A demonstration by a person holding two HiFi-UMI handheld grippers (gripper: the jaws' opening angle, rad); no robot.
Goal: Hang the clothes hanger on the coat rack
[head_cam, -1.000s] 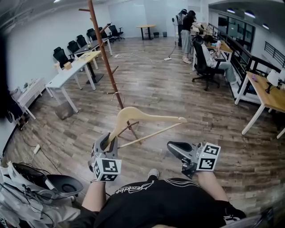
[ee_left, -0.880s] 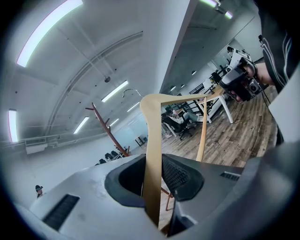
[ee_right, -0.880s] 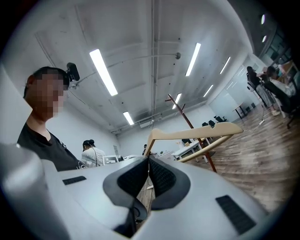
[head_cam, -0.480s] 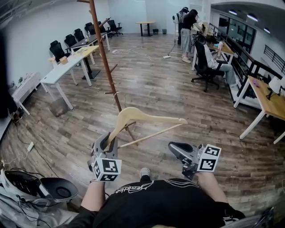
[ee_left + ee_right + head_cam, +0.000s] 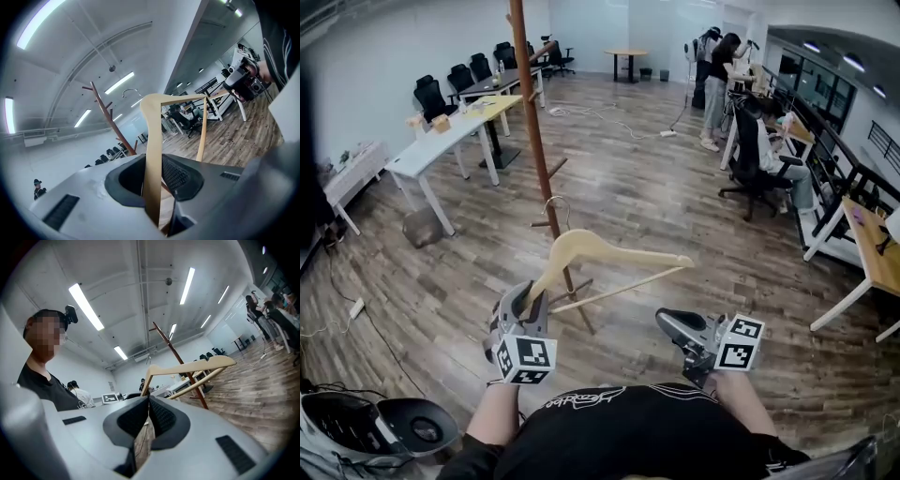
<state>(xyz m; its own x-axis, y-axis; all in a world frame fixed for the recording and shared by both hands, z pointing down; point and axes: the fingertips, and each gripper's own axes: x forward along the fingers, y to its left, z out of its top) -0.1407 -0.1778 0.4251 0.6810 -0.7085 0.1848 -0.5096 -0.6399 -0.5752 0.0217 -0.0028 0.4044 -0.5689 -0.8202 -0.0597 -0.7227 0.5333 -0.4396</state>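
A pale wooden clothes hanger (image 5: 609,251) with a metal hook (image 5: 555,202) is held out in front of me. My left gripper (image 5: 528,298) is shut on its left arm end; in the left gripper view the wood (image 5: 152,154) runs up between the pads of that gripper (image 5: 154,174). The brown wooden coat rack (image 5: 534,141) stands just beyond the hanger, its pole leaning up to the top edge. My right gripper (image 5: 666,320) hovers to the right of the hanger, shut and empty. From the right gripper view, the hanger (image 5: 187,369) and rack (image 5: 176,352) lie past the closed right gripper (image 5: 149,401).
Desks with black office chairs (image 5: 450,131) line the left wall. People stand and sit by desks at the back right (image 5: 750,122). A wooden desk (image 5: 872,253) is at the right edge. A helmet and bags (image 5: 394,431) lie at lower left. Cables (image 5: 609,117) trail over the wooden floor.
Both grippers and the hanger have travelled forward across the room, and the coat rack now stands closer and more central. The left grip on the hanger is unchanged.
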